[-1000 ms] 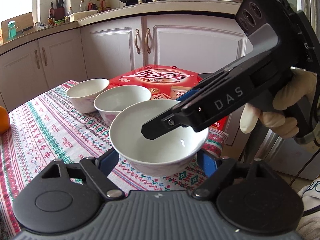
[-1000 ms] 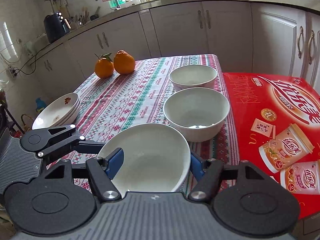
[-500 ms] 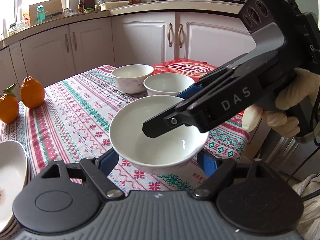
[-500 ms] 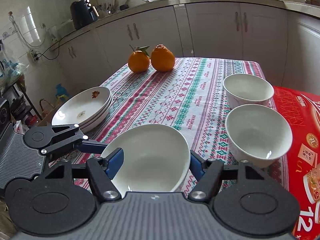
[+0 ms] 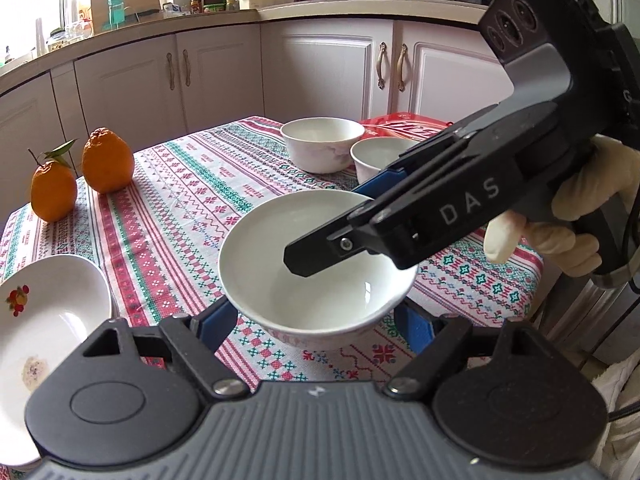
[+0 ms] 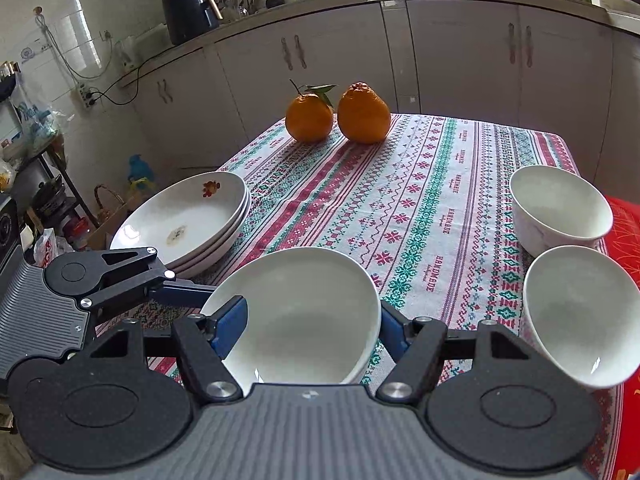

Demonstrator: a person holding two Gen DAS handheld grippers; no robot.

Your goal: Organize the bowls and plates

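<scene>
A white bowl point(image 5: 316, 264) hangs above the near edge of the patterned surface point(image 5: 168, 208), gripped from two sides. The left hand-held gripper point(image 5: 316, 322) has its blue fingers point(image 5: 214, 320) pressed against the bowl's outer walls; the right hand-held gripper point(image 6: 310, 330) pinches the rim, one finger inside the bowl and one outside. In the past second both views have swung away from the red box point(image 6: 624, 240) at the surface's right edge toward the stacked plates point(image 6: 188, 220) at its left edge, which were barely visible a second ago, so the bowl appears to be travelling across the surface, away from the two bowls point(image 6: 560, 208) still standing near the right edge. Two oranges point(image 6: 338, 114) sit at the far edge. Judging by this, the bowl is mid-transfer; whether it is bound for the plate stack cannot be told yet.
</scene>
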